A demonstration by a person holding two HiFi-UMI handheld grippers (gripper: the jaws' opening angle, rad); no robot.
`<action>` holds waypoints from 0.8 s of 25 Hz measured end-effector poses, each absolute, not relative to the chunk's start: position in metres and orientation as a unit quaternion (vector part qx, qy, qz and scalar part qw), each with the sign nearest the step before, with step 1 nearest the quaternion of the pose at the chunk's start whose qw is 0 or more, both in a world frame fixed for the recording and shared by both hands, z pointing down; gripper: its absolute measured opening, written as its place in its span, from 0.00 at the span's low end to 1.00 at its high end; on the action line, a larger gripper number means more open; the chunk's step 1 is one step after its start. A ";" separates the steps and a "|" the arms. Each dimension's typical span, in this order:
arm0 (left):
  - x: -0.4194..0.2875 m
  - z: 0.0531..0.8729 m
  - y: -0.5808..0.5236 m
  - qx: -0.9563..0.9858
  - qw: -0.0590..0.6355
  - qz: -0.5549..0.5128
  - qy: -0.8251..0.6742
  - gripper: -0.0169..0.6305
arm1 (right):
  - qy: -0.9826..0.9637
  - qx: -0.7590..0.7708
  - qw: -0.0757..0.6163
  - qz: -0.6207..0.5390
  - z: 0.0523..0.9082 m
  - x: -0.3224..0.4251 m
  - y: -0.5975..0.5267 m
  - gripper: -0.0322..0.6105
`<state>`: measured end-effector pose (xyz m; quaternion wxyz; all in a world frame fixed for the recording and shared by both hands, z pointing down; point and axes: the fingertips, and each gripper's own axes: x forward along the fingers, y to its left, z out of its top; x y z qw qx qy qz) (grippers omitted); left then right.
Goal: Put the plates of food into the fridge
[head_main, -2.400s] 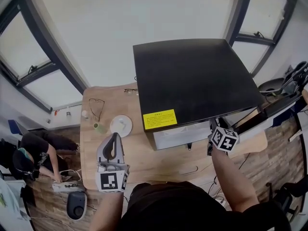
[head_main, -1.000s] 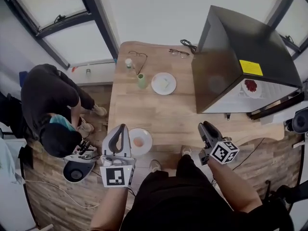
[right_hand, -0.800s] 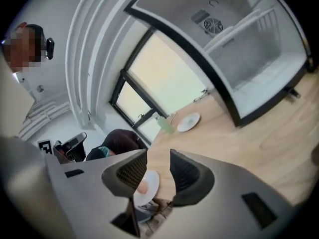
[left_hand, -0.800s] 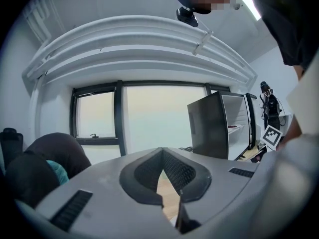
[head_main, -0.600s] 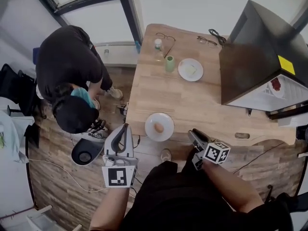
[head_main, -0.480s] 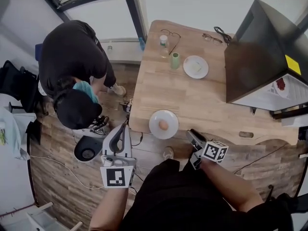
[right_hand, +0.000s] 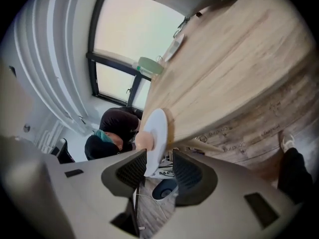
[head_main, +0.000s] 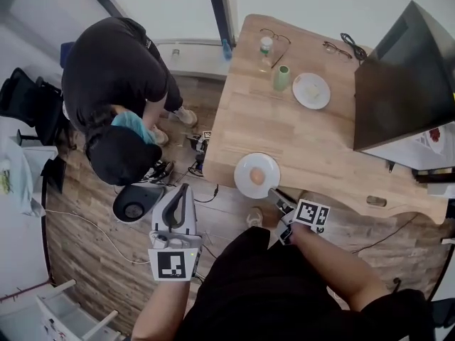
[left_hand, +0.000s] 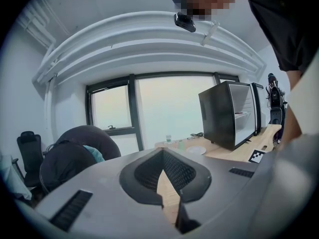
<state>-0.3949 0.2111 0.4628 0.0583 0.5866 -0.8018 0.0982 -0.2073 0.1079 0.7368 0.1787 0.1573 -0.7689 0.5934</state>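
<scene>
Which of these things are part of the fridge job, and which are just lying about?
Part of the job: near plate with food, far plate, fridge, right tongs open around the near plate's rim.
Lying about: green cup, bottle, glasses by the bottle, glasses by the fridge.

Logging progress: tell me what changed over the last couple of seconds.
The right tool left the fridge and dropped to the near plate; its open jaws now straddle the rim, not gripping. The left tool stays shut and empty; the far plate hasn't moved.
</scene>
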 end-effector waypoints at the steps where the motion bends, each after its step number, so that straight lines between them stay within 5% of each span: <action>1: -0.397 0.464 0.214 0.584 0.059 0.103 -0.803 0.03 | -0.764 0.150 0.180 0.601 0.740 -0.213 0.111 0.30; 4: -0.403 0.465 0.220 0.578 0.058 0.112 -0.806 0.03 | -0.758 0.141 0.176 0.612 0.745 -0.226 0.116 0.30; 10: -0.404 0.466 0.229 0.571 0.058 0.125 -0.810 0.03 | -0.749 0.138 0.137 0.633 0.736 -0.236 0.116 0.10; 20: -0.386 0.452 0.199 0.606 0.029 0.126 -0.785 0.03 | -0.755 0.122 0.072 0.640 0.687 -0.217 0.098 0.10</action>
